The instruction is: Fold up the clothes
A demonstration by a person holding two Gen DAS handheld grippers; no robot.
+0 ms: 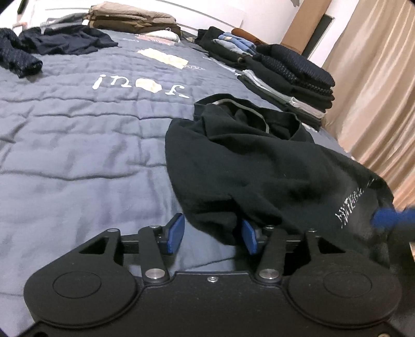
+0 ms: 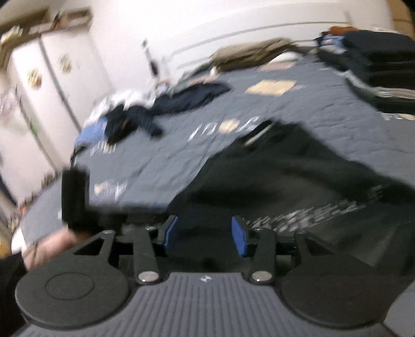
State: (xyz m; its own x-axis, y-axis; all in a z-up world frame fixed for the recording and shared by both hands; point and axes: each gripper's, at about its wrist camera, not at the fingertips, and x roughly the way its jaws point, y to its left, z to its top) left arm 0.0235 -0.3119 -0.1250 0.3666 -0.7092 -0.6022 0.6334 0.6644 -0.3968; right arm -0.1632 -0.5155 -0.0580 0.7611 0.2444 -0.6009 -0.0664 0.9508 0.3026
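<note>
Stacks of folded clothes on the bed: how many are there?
3: a tan and brown stack at the far end, a black and blue stack along the right edge, and a dark stack nearer. Others may be hidden.

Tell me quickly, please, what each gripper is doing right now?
Left gripper: open, with the edge of the black garment lying between its jaws, not pinched.
Right gripper: open, holding nothing, right at the garment's near edge.

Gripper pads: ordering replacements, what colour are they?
Blue pads, clearest in the left wrist view.
</note>
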